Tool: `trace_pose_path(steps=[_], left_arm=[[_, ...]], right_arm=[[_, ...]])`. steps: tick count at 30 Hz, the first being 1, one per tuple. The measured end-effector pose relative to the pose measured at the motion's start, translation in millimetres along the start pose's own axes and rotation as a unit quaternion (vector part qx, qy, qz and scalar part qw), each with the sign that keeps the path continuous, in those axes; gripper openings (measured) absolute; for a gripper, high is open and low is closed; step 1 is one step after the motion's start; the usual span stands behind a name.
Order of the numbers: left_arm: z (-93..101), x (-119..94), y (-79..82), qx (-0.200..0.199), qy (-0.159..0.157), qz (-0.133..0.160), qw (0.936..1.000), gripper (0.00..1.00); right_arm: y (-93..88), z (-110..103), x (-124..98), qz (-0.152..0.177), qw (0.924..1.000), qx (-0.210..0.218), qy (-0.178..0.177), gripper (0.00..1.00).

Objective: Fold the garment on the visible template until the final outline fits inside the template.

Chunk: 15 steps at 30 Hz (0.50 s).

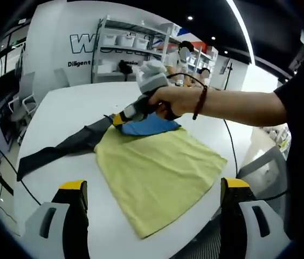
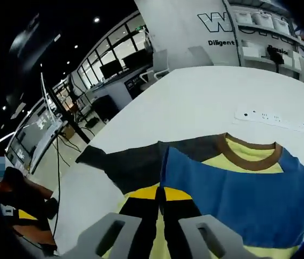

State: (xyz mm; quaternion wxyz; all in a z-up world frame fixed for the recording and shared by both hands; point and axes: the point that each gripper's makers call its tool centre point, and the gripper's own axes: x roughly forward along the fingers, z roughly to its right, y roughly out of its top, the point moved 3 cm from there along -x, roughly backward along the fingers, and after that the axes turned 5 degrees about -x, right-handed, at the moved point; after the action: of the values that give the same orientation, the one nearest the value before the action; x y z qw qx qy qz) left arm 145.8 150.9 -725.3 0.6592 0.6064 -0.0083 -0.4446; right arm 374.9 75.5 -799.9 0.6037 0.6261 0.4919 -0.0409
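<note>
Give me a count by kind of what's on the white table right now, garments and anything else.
Garment (yellow, blue and dark grey shirt, brown collar): 1
White power strip: 1
Tongs on the garment: 1, the right tongs, shut on its shoulder
Total: 3

From here, my right tongs cover the garment fold they press on; beyond it, the power strip sockets are too small to count.

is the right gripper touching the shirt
Touching. In the right gripper view the right gripper has its jaws closed together, pressed onto the shirt at the blue panel's edge.
</note>
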Motion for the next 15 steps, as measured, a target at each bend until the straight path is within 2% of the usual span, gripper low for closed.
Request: trace_pose_path(steps=[4,5,8,11,12,14,15], left_arm=[[-0.9,-4,-2.1,-0.007,-0.001,-0.001,1.0,0.99],[0.9,-5,0.5,-0.013,-0.007,0.008,0.9999,0.99],[1.8,-8,4.8,-0.017,-0.009,0.021,0.9996,0.99],[-0.5,-8,3.5,-0.015,-0.002,0.017,0.9997,0.99],[-0.7,-8,2.7,-0.015,-0.001,0.014,0.9998,0.99],[-0.3,-8,1.2,-0.01,0.0,0.009,0.9999,0.99],[-0.3,-8,1.3,-0.008,-0.001,0.007,0.9999,0.99]], right_arm=[[-7.9,-3,10,-0.015,0.9996,-0.025,-0.003,0.0],[-11.1,-2,14,-0.021,0.9995,-0.023,-0.002,0.0],[-16.6,-1,21,-0.026,0.9996,-0.005,-0.006,0.0],[-21.1,-1,30,-0.026,0.9996,0.014,-0.005,0.0],[-21.9,-3,32,-0.023,0.9996,0.016,0.0,0.0],[-21.8,-13,39,-0.003,0.9982,0.053,0.027,0.0],[-28.0,-15,40,-0.019,0.9973,0.064,0.029,0.0]])
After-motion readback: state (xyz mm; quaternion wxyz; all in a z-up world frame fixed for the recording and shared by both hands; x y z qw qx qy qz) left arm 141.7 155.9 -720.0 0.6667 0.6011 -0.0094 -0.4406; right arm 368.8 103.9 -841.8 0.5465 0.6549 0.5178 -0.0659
